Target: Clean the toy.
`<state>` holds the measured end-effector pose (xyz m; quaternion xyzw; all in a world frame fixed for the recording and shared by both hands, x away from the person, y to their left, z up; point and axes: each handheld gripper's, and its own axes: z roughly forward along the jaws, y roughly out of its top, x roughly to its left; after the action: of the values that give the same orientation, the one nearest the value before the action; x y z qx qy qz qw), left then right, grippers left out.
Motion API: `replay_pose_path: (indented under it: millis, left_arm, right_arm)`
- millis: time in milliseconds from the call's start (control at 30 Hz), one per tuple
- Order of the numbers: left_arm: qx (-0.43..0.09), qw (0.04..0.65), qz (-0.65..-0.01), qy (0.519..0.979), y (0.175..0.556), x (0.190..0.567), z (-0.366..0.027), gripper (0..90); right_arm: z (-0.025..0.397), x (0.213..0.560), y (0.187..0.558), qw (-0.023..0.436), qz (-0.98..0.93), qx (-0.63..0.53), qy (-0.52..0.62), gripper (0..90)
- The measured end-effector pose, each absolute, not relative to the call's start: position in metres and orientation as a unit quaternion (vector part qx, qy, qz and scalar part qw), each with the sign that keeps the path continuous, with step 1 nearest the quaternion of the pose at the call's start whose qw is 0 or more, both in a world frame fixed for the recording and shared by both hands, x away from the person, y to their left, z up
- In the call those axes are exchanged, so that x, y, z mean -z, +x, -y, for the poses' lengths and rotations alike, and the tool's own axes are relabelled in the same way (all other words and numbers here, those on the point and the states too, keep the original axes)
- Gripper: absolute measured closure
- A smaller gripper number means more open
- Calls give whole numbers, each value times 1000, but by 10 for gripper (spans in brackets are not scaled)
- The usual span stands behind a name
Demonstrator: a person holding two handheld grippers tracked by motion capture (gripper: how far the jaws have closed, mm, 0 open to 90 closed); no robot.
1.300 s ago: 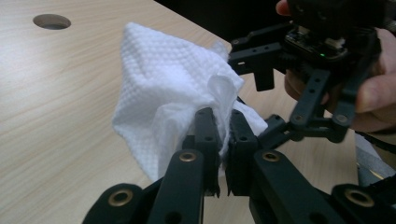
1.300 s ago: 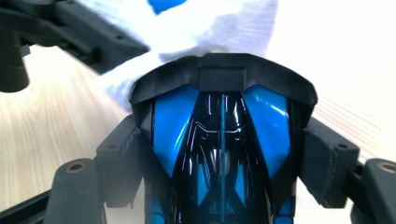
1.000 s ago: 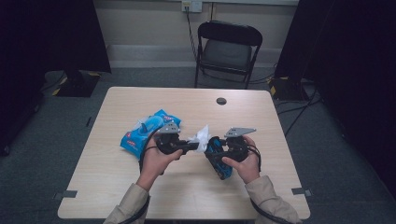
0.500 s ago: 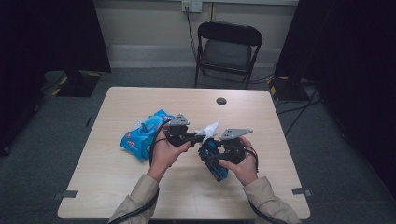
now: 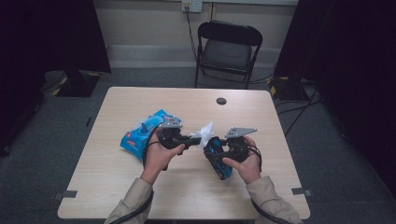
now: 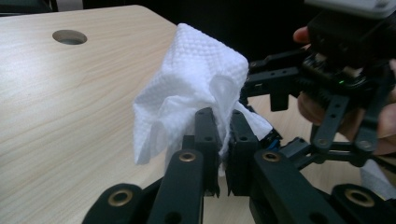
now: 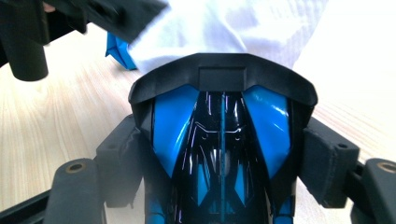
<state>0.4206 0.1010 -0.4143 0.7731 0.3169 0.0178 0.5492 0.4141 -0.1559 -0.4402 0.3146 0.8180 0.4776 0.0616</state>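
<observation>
**Wiping the Toy Car: Work Under Way**

The right claw was clamped around a blue-and-black toy car, held just above the surface, its pads pressed to the car's two sides. Next to it, the left claw was pinched shut on a white wet wipe, bunched against the car's far end. Judging by this, wiping had begun; how much of the body had been cleaned could not be told, so the other faces probably remained. Farther off lay the blue wipes packet, with a cable hole beyond it.
</observation>
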Motion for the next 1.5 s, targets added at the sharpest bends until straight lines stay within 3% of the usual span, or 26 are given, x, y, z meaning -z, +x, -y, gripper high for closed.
replay_pose_path:
  millis: [467, 1100, 1500]
  left_arm:
    - [10, 509, -307, 805, 419, 430, -95, 854]
    - [58, 503, -285, 814, 403, 465, -65, 854]
    - [49, 484, -267, 832, 396, 474, -60, 854]
  right_arm:
    - [155, 436, 412, 62, -816, -484, 310, 256]
    - [157, 430, 418, 64, -796, -503, 330, 256]
    - [149, 428, 427, 58, -791, -506, 338, 256]
